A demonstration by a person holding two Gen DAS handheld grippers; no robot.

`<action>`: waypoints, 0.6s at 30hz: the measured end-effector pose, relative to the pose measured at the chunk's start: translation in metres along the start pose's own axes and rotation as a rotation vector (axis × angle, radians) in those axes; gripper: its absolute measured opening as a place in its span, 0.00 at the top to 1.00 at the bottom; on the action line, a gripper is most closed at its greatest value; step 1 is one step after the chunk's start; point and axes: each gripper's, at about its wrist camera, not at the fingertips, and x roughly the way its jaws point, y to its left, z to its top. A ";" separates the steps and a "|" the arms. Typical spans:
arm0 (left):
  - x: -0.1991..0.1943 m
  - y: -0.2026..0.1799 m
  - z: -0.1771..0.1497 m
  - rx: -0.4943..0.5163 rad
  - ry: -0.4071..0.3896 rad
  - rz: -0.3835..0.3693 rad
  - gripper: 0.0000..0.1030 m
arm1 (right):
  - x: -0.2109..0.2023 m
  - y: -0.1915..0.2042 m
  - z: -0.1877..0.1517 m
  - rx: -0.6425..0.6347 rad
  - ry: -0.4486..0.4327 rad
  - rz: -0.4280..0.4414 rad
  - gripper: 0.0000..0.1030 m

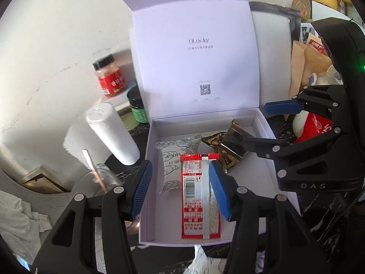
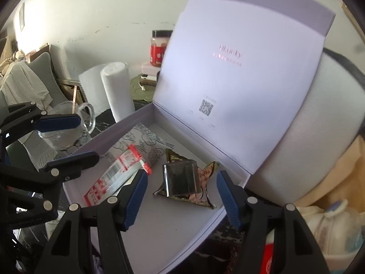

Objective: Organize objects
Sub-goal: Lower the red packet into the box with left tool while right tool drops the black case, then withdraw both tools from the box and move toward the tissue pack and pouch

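An open white box (image 1: 251,194) stands with its lid (image 1: 196,64) upright. On its floor lie a red sachet (image 1: 194,196), a white patterned packet (image 1: 171,157) and dark brown snack packets (image 1: 230,153). My left gripper (image 1: 181,166) hovers open above the sachet without touching it. My right gripper (image 1: 257,125) comes in from the right, over the dark packets. In the right wrist view that gripper (image 2: 182,174) is open above the dark packets (image 2: 180,185). The left gripper (image 2: 89,138) is open at the box's left wall, and the sachet (image 2: 114,180) lies flat below it.
A white bottle (image 1: 114,132), a paper towel roll behind it, a glass mug (image 1: 98,178) with a stick in it, a red jar (image 1: 109,75) and a green jar (image 1: 136,105) crowd the box's left side. Brown paper bags (image 1: 305,68) and a red-and-white bottle (image 1: 314,125) stand to its right.
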 end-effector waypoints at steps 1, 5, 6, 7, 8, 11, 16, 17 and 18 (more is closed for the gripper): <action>-0.006 0.000 0.000 -0.001 -0.006 0.002 0.51 | -0.005 0.001 0.000 -0.002 -0.004 0.001 0.38; -0.030 -0.002 -0.004 -0.001 -0.024 0.012 0.51 | -0.028 0.006 -0.002 -0.008 -0.023 -0.003 0.38; -0.037 -0.003 -0.006 -0.001 -0.029 0.016 0.51 | -0.032 0.008 -0.003 -0.009 -0.027 -0.004 0.38; -0.043 -0.004 -0.008 -0.001 -0.033 0.019 0.51 | -0.034 0.011 -0.003 -0.010 -0.032 -0.005 0.38; -0.049 -0.006 -0.009 -0.002 -0.036 0.021 0.51 | -0.038 0.013 -0.004 -0.011 -0.038 -0.006 0.38; -0.065 -0.010 -0.014 -0.007 -0.048 0.031 0.47 | -0.054 0.017 -0.009 -0.015 -0.052 -0.011 0.38; -0.090 -0.014 -0.025 -0.019 -0.063 0.050 0.43 | -0.078 0.025 -0.019 -0.025 -0.071 -0.012 0.38; -0.095 -0.014 -0.027 -0.022 -0.065 0.055 0.42 | -0.082 0.027 -0.021 -0.026 -0.074 -0.012 0.38; -0.100 -0.015 -0.029 -0.025 -0.067 0.061 0.41 | -0.086 0.029 -0.023 -0.028 -0.076 -0.012 0.38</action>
